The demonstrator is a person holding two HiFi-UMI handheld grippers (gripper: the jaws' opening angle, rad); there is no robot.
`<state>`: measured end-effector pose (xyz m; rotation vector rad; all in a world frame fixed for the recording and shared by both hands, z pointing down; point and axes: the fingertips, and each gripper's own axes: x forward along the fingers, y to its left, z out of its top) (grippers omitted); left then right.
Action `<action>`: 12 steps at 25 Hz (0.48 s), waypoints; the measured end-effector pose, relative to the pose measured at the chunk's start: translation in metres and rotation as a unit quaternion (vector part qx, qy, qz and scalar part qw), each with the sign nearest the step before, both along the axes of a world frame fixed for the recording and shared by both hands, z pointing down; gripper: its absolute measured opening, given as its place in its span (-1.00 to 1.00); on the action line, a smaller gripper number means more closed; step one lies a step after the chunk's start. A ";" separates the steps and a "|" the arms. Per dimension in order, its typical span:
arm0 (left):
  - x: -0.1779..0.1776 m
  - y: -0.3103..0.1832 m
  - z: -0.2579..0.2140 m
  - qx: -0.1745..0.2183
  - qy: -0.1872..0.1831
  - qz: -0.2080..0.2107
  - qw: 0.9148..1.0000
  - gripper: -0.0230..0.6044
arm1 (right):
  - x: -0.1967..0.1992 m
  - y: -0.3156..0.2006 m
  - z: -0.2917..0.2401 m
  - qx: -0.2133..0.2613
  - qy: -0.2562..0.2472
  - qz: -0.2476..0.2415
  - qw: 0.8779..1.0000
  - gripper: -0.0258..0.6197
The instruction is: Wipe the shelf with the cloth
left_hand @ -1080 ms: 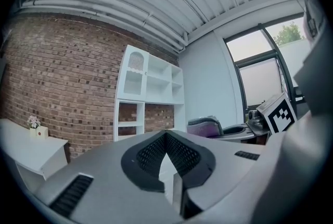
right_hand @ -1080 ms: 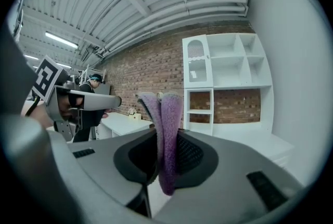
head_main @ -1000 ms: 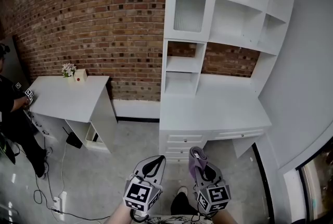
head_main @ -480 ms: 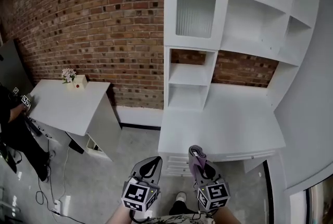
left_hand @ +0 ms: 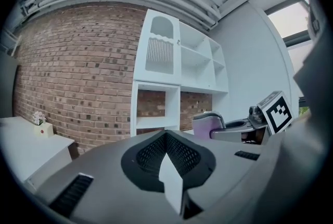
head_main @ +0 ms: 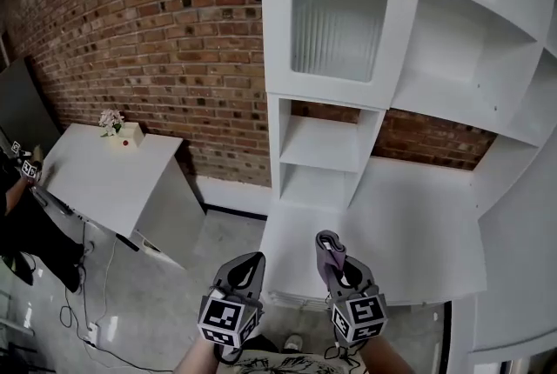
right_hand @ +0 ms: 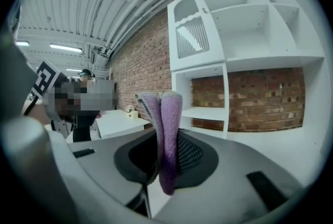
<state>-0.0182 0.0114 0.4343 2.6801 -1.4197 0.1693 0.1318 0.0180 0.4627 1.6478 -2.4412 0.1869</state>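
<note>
- Head view looks steeply down at a white shelf [head_main: 324,156] unit against a brick wall [head_main: 157,42]. The unit fills the view from 12 to 3 o'clock.
- The unit has open compartments, a door [head_main: 335,20] with a ribbed pane at 12 o'clock, and a wide white table [head_main: 392,233] top at its foot.
- Both tools sit near 6 o'clock, side by side and apart, pointing towards the unit.
- The left tool [head_main: 251,259] is at about 7 o'clock. Its jaws are together with nothing between them. In its own view the left tool [left_hand: 166,137] shows the dark pads meeting at a point.
- The right tool [head_main: 329,243] is at about 5 o'clock, over the table's front edge. Its jaws are clamped on a purple cloth [head_main: 328,252].
- In the right gripper view, the cloth [right_hand: 167,134] stands folded between the jaws of the right tool [right_hand: 166,158] and rises above their tips. The shelf compartments lie beyond it, from 12 to 3 o'clock.
- The cloth touches neither the shelf nor the table; it is held in the air.
- In the left gripper view, the cloth [left_hand: 207,125] shows at 3 o'clock, with the right tool's marker cube [left_hand: 276,112] just beside it.
- A side table [head_main: 104,176] stands at 9 o'clock, well apart from the unit. It carries small flowers [head_main: 110,118] next to a small box [head_main: 130,135].
- A person [head_main: 22,207] in dark clothes is at the far 9 o'clock edge, beside the side table.
- Grey floor [head_main: 174,294] with loose cables [head_main: 78,320] lies at 8 o'clock.
</note>
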 end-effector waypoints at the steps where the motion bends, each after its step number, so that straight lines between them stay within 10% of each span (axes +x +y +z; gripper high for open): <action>1: 0.002 -0.010 0.003 -0.002 -0.002 -0.002 1.000 -0.88 | 0.001 -0.014 0.001 0.004 0.001 -0.005 1.000 -0.69; 12: 0.008 -0.128 -0.023 0.030 0.011 0.021 0.999 -0.88 | -0.021 -0.173 -0.038 0.089 0.035 -0.015 0.995 -0.69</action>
